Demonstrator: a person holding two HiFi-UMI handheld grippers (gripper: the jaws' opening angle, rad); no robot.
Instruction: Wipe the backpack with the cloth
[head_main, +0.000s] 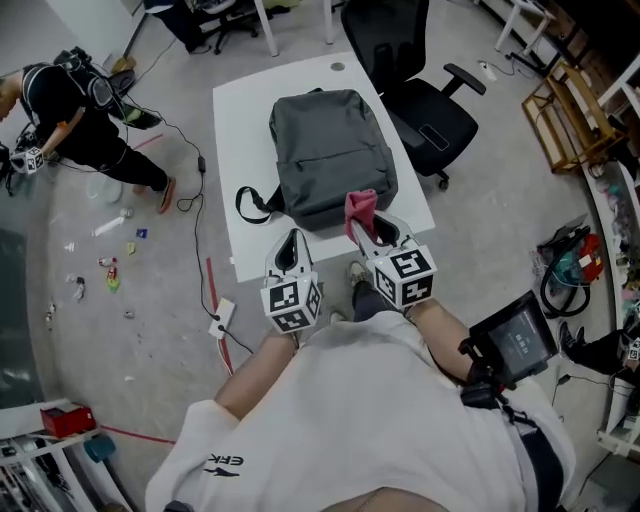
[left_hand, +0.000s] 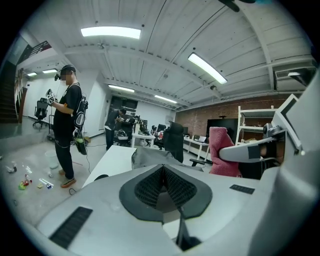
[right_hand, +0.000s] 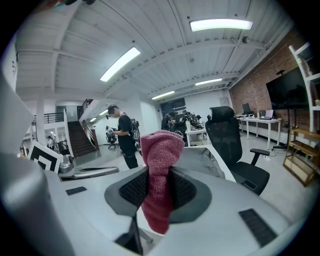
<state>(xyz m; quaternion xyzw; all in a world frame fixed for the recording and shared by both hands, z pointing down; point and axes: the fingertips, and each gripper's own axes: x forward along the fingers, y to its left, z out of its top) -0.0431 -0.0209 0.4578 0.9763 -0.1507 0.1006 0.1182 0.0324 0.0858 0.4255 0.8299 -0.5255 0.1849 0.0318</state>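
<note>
Grey backpack (head_main: 330, 155) lying flat on the white desk (head_main: 243, 120), one end reaching the near edge; we note a seamed front panel and a black strap (head_main: 268, 206) looping toward the left edge. Our right gripper (right_hand: 159, 186) clamps the pink terry cloth (right_hand: 161, 160), which bunches above the jaws and hangs below them, just over the backpack's near end. Our left gripper (left_hand: 162, 175) has its jaws pressed together on nothing, at the desk's near edge.
</note>
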